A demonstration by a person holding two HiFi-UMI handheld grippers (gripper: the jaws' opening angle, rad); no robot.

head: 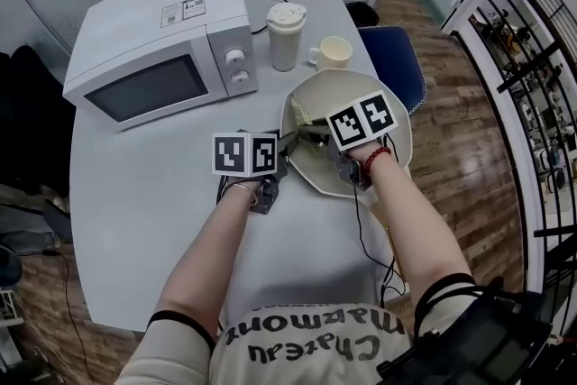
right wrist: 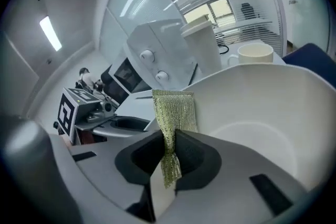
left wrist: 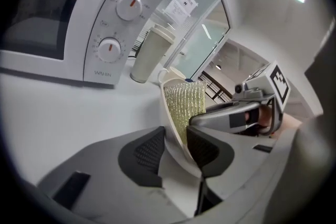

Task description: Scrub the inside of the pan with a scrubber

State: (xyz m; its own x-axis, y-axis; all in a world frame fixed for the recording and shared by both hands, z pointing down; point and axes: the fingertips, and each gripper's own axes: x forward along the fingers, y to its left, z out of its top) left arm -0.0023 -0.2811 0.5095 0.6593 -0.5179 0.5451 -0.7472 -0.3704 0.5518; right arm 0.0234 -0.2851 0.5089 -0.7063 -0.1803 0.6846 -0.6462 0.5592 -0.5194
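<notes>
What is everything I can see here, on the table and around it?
Table: one, white, middle of the scene.
Microwave: one, white, back left of the table.
Tumbler: one, cream with a lid, right of the microwave.
Mug: one, cream, right of the tumbler.
Pan: one, cream, deep, on the table's right side.
Scrubber: one, yellow-green mesh, inside the pan near its left rim.
Chair: one, blue, behind the pan.
Floor: brown wood, around the table.
Left gripper: one, grey, jaws on the pan's left rim.
Right gripper: one, grey, pinching the scrubber.
Left forearm and right forearm: bare; red bracelet on the right wrist.
</notes>
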